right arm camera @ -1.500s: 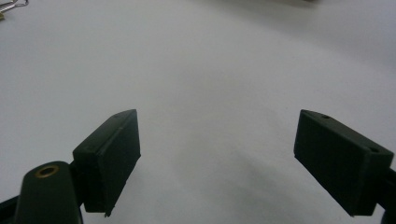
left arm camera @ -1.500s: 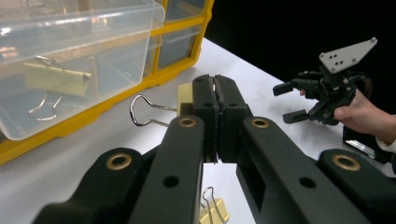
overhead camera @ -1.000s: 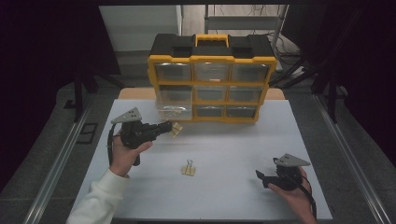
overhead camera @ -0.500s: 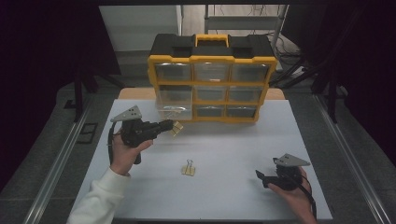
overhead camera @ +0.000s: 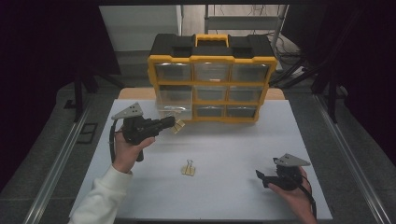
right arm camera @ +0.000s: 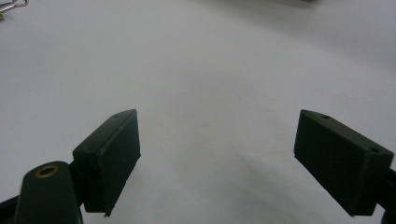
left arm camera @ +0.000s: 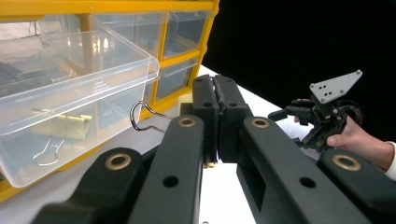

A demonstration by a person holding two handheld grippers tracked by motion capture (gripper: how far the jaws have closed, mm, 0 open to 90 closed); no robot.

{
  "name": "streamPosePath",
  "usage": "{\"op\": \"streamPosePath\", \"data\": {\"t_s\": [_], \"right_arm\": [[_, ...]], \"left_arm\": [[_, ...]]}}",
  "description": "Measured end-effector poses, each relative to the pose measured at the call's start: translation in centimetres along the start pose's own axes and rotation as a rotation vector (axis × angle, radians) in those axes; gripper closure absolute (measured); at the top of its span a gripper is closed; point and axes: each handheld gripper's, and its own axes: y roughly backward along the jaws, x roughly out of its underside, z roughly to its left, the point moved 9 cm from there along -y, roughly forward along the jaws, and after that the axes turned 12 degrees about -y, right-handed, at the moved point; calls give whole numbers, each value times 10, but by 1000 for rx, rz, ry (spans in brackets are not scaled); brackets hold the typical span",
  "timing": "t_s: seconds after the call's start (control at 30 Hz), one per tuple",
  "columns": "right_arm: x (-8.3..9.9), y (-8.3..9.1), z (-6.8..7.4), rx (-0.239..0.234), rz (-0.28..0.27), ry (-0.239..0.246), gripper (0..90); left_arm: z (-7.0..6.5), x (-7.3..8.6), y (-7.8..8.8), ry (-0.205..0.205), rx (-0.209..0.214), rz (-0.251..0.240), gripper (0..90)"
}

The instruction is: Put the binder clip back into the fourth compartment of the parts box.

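While your left tongs [overhead camera: 173, 123] stay out of the open drawer, they hover just in front of it, pressed together on a gold binder clip [overhead camera: 178, 126] at the lower left corner of the yellow-and-black organizer [overhead camera: 211, 59]. In the left gripper view the black jaws meet flush, one wire handle of that clip [left arm camera: 142, 116] curling out to their left and a sliver of its gold body showing beneath them. The clear drawer [left arm camera: 70, 93], pulled out from the organizer's left column, already holds another gold clip [left arm camera: 60, 127] lying flat with its wire loops [left arm camera: 46, 151] toward the front. A second loose binder clip [overhead camera: 188, 168] rests alone on the white bench [overhead camera: 233, 140], about midway between your two hands and well apart from both. Your right tongs [overhead camera: 260, 178] sit low near the bench's right front corner, pointing left, and in the right gripper view their pads [right arm camera: 112, 156] stand wide apart over bare white surface with nothing between them. Your left sleeve [overhead camera: 100, 198] is white; the grey plate [overhead camera: 128, 111] tops the left gripper.
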Motion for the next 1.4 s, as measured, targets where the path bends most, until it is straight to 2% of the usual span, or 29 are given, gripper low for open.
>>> {"op": "streamPosePath", "data": {"t_s": [0.47, 0.73, 1.4], "right_arm": [[0, 0, 0, 0, -2, -1, 151], [0, 0, 0, 1, -2, -1, 151], [0, 1, 0, 3, -4, -2, 151]], "left_arm": [[6, -6, -3, 13, -17, -28, 885], [12, -10, -4, -7, -56, -31, 886], [26, -17, 1, -13, -106, -63, 886]]}}
